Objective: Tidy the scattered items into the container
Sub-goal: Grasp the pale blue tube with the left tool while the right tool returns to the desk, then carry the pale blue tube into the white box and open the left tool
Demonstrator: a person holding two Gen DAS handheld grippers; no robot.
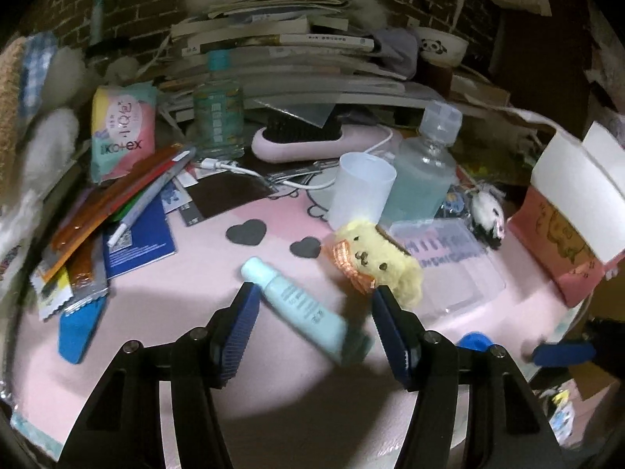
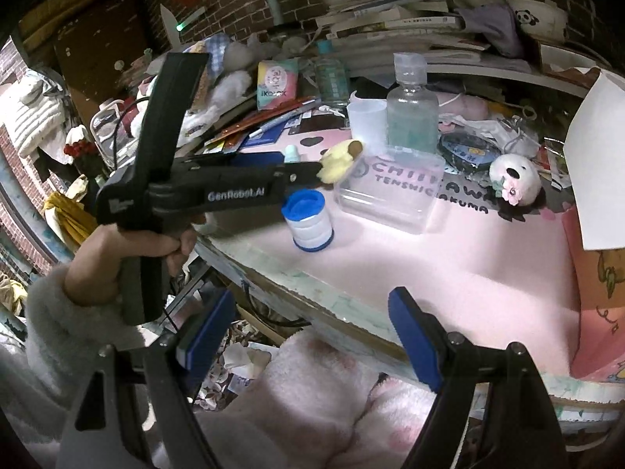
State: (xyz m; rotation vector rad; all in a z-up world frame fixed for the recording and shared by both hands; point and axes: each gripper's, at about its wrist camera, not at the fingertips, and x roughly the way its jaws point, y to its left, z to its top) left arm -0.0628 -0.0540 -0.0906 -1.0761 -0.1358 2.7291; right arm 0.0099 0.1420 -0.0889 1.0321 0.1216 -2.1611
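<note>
A mint-green tube (image 1: pixel 297 305) lies diagonally on the pink mat (image 1: pixel 187 312), between the open fingers of my left gripper (image 1: pixel 316 312), which is not closed on it. Just beyond the right fingertip sits a yellow plush dog (image 1: pixel 379 269) with an orange bow, and behind it an empty clear plastic box (image 1: pixel 449 265). In the right wrist view my right gripper (image 2: pixel 312 336) stands open and empty off the table's front edge, over pink fleece. The same view shows the left gripper (image 2: pixel 234 191) held by a hand, its tips at the plush dog (image 2: pixel 340 160), next to the clear box (image 2: pixel 390 195).
A blue-and-white roll (image 2: pixel 310 221) stands near the front edge. A white cup (image 1: pixel 361 191), a clear bottle (image 1: pixel 425 172), a panda plush (image 2: pixel 515 179), pens and packets (image 1: pixel 117 211) and a pink hairbrush (image 1: pixel 312 140) crowd the mat. A pink carton (image 1: pixel 566 234) stands at the right, with stacked books (image 1: pixel 281 43) behind.
</note>
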